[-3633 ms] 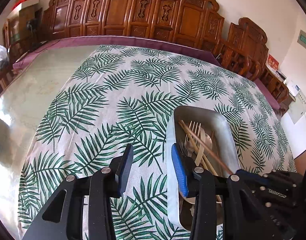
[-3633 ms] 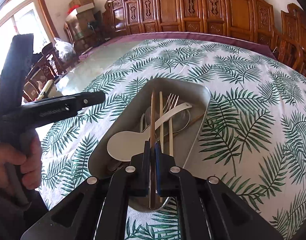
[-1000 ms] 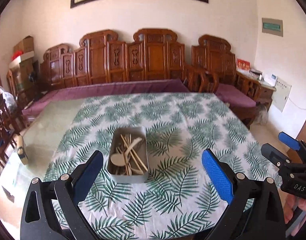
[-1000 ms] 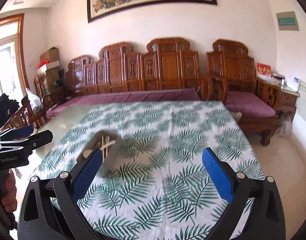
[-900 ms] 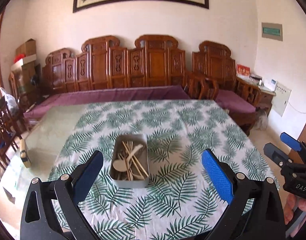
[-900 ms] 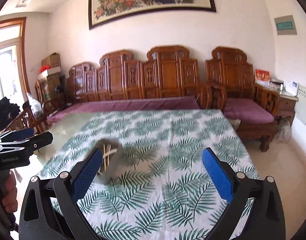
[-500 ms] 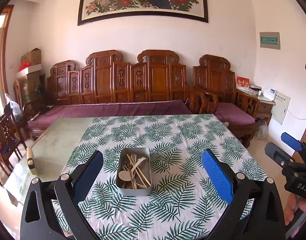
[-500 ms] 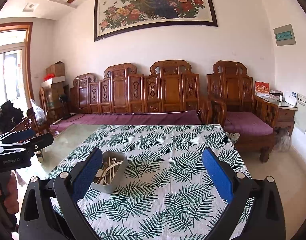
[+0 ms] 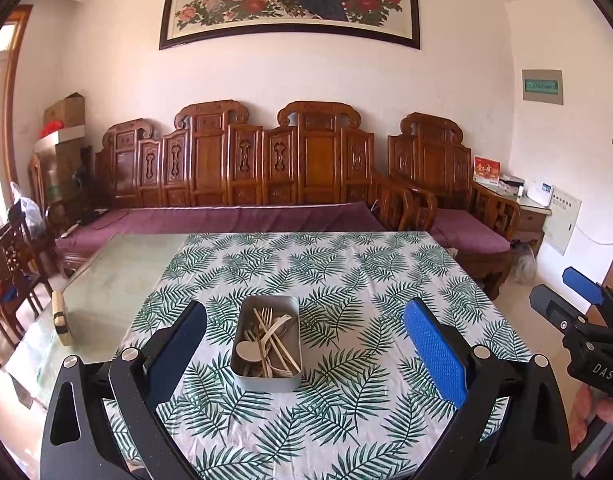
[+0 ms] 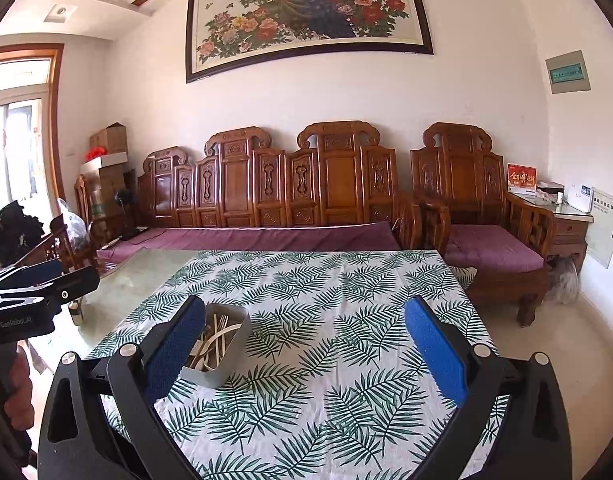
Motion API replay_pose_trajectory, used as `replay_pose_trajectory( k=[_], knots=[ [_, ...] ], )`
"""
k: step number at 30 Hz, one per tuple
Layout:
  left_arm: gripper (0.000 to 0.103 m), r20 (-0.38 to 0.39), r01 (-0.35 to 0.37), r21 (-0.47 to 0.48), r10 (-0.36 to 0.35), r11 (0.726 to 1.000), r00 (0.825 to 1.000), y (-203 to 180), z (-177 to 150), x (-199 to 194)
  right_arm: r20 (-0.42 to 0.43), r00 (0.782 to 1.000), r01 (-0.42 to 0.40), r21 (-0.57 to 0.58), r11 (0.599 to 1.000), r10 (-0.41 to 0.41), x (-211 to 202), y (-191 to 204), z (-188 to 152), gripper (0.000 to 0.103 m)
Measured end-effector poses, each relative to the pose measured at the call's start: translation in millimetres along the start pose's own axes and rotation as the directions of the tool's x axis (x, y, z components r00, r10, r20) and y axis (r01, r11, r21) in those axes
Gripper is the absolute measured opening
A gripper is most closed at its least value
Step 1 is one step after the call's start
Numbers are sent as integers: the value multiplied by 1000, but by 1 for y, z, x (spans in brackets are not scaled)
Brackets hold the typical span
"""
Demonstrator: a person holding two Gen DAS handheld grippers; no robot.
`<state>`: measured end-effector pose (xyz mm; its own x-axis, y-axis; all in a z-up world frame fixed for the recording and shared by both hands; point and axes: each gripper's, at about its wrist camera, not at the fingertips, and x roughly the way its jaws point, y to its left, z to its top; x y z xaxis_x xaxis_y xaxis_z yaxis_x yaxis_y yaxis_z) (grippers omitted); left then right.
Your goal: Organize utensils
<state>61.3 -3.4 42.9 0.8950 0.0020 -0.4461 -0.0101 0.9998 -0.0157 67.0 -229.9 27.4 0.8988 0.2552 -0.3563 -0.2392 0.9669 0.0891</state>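
Note:
A grey metal tray (image 9: pixel 265 382) stands on the palm-leaf tablecloth (image 9: pixel 346 280) and holds several utensils: wooden chopsticks, a fork (image 9: pixel 266 316) and pale spoons (image 9: pixel 247 350). My left gripper (image 9: pixel 306 344) is wide open and empty, held back from the table with the tray between its fingers in view. My right gripper (image 10: pixel 306 344) is wide open and empty, also back from the table; the tray (image 10: pixel 222 364) shows beside its left finger. Each gripper appears at the edge of the other's view.
The table's left part is bare glass (image 9: pixel 122 276) with a small cream object (image 9: pixel 60 318) at its edge. A carved wooden sofa with purple cushions (image 9: pixel 242 216) stands behind the table. Wooden chairs (image 9: pixel 10 272) stand at left, a side cabinet (image 10: pixel 566 224) at right.
The right gripper let go of the chopstick it held over the tray and opened. Both grippers have pulled far back and up from the table; the tray now looks small and distant.

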Motion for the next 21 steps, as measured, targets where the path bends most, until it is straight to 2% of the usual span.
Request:
replay_pose_trajectory(
  k=[21],
  knots=[
    [95,-10,8,-7,-8,1000,1000,1,-3,4,-4,1000,-3,-5,1000,3,-1,1,3,100]
  ],
)
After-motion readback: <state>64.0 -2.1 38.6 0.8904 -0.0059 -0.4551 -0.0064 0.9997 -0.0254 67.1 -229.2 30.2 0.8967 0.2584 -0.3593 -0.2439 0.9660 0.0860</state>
